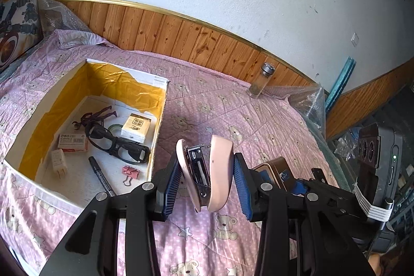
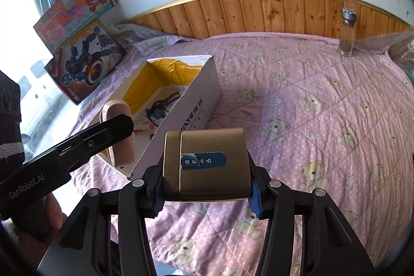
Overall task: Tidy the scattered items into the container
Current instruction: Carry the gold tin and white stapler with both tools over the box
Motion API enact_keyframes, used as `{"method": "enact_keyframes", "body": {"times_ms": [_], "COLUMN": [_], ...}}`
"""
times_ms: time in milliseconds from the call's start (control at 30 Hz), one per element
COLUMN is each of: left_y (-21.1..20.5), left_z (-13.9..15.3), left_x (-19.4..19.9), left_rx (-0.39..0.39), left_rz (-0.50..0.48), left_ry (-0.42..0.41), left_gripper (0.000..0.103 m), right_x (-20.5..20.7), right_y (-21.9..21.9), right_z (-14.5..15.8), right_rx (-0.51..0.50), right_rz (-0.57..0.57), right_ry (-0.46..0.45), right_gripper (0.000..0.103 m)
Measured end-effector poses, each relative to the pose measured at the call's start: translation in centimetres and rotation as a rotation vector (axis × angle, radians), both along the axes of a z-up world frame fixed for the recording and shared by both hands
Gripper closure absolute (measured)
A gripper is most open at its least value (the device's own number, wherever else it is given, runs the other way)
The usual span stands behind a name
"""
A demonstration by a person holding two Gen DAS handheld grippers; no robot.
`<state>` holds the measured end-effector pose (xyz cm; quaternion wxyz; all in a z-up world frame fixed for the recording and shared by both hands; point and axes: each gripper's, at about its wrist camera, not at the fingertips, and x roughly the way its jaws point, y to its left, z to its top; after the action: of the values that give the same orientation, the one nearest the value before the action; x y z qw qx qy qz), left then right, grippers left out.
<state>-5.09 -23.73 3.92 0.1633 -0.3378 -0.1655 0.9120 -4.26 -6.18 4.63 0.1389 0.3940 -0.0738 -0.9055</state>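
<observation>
My left gripper (image 1: 207, 180) is shut on a pink stapler (image 1: 207, 172), held above the bedspread just right of the white box (image 1: 157, 126) with yellow lining. The box holds black glasses (image 1: 116, 144), a tissue pack (image 1: 135, 127), a marker (image 1: 101, 175), a pink binder clip (image 1: 130, 172), a white charger (image 1: 58, 162) and a small carton (image 1: 72, 142). My right gripper (image 2: 205, 195) is shut on a gold tin (image 2: 205, 164) with a blue label, right of the box (image 2: 196, 105). The stapler (image 2: 119, 126) and the left gripper show at the left of the right wrist view.
A pink bear-print quilt (image 2: 323, 120) covers the bed. A glass jar (image 2: 348, 32) with a metal lid stands by the wooden wall panel (image 2: 271, 9). Two toy boxes (image 2: 82, 64) lean at the far left. Bubble wrap (image 1: 308, 100) lies at the bed's right edge.
</observation>
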Motion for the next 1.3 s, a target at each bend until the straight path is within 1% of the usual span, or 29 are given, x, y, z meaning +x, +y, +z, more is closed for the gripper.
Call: {"method": "enact_keyframes", "body": {"times_ms": [367, 767, 1033, 1300], "left_y": [-4.5, -9.6, -12.9, -15.8], "left_z": [1.0, 1.1, 0.3, -1.2], "left_x": [0.8, -0.1, -1.4, -2.9], "left_rx": [0.043, 0.074, 0.104, 0.108], "left_rz": [0.06, 0.138, 0.186, 0.219], "left_ry": [0.023, 0.025, -0.003, -0.052], "left_gripper": [0.062, 0.062, 0.062, 0.062], "right_x": [-0.2, -1.7, -3.4, -5.4], "right_y": [-4.1, -8.4, -10.7, -13.3], "right_z": [2.2, 3.4, 3.5, 2.9], "right_rx": [0.032, 0.058, 0.077, 0.121], "right_rz": [0.093, 0.174, 0.217, 0.29], "right_ry": [0.042, 0.06, 0.061, 0.046], "right_gripper": [0.05, 0.05, 0.05, 0.05]}}
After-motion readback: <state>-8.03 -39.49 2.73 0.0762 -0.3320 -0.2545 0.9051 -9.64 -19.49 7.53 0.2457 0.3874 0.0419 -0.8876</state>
